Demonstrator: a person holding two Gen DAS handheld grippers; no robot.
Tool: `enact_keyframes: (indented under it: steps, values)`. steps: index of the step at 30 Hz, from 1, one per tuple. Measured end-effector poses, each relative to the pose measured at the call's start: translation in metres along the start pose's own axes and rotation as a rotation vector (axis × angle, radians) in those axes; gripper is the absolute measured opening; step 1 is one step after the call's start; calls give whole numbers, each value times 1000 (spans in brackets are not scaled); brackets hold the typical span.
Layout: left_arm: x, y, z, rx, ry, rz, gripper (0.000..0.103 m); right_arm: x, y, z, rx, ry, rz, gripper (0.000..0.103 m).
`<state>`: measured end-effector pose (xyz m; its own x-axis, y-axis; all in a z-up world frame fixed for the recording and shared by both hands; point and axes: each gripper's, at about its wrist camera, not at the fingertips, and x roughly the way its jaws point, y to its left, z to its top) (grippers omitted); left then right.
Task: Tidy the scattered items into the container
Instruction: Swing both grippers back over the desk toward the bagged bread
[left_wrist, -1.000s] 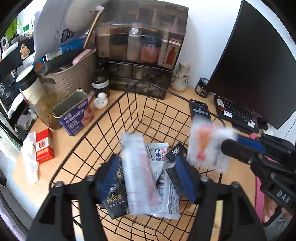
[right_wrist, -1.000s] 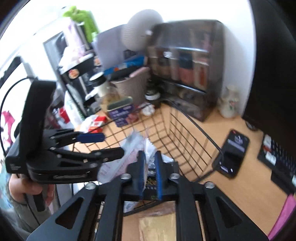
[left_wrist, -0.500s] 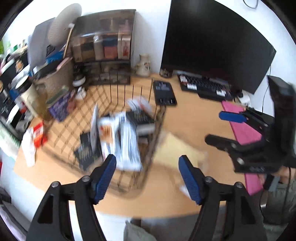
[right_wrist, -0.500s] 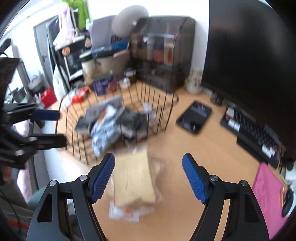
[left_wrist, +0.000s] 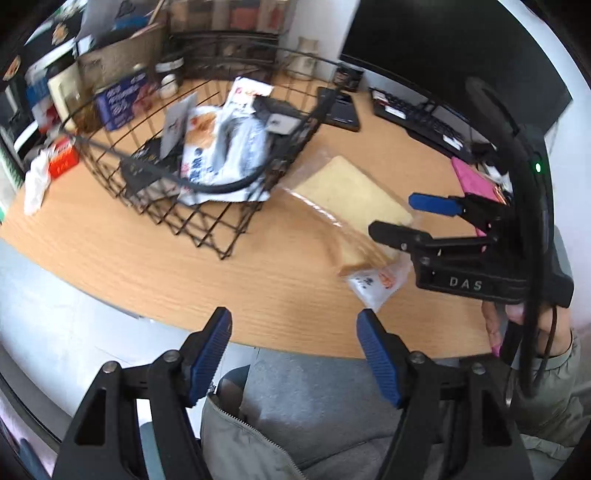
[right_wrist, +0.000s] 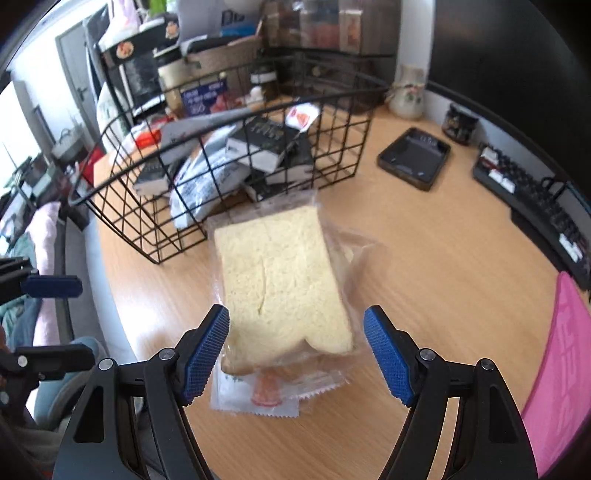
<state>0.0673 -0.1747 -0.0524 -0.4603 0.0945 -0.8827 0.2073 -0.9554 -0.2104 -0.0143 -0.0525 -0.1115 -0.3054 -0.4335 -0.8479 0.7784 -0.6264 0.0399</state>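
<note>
A black wire basket (right_wrist: 229, 110) holds several packets and dark boxes; it also shows in the left wrist view (left_wrist: 207, 184). A bagged slice of bread (right_wrist: 280, 280) lies on the wooden desk in front of it, over a small white sachet (right_wrist: 258, 398). My right gripper (right_wrist: 295, 350) is open and empty, its pads either side of the bread's near end; it also shows in the left wrist view (left_wrist: 399, 218). My left gripper (left_wrist: 295, 350) is open and empty over the desk's front edge. The bread shows in the left wrist view (left_wrist: 351, 195).
A phone (right_wrist: 413, 155), a keyboard (right_wrist: 535, 206) and a pink pad (right_wrist: 561, 362) lie to the right. A monitor (left_wrist: 443, 48) stands behind. A blue tin (left_wrist: 122, 99), a red box (left_wrist: 62, 158), a vase (right_wrist: 406, 92) and storage boxes crowd the back left.
Both grippers have pulled back from the basket. The right one released its packet into the basket, opened, and now hangs over the bread. The left one has swung out beyond the desk's front edge.
</note>
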Motion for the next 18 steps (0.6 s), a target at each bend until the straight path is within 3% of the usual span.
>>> enact_keyframes:
  steps: [3,7,11,12,13,15,18]
  values:
    - [3,10,1,-25,4,-3,74,10,9,6,-47,3,-15,77]
    - [7,11,2,-18,17,-11,74,19,14,11,-60,20,-26,89]
    - [11,9,2,-15,31,-20,74,28,11,11,-54,12,-28,92]
    - [13,9,3,-14,36,-21,74,28,10,10,-44,2,-21,92]
    - [13,8,3,-14,35,-24,74,27,8,9,-35,-13,-14,81]
    - [12,6,4,-13,34,-25,74,23,7,7,-41,-11,-9,73]
    - [10,-4,4,5,31,-42,74,13,4,4,-31,-13,-11,68]
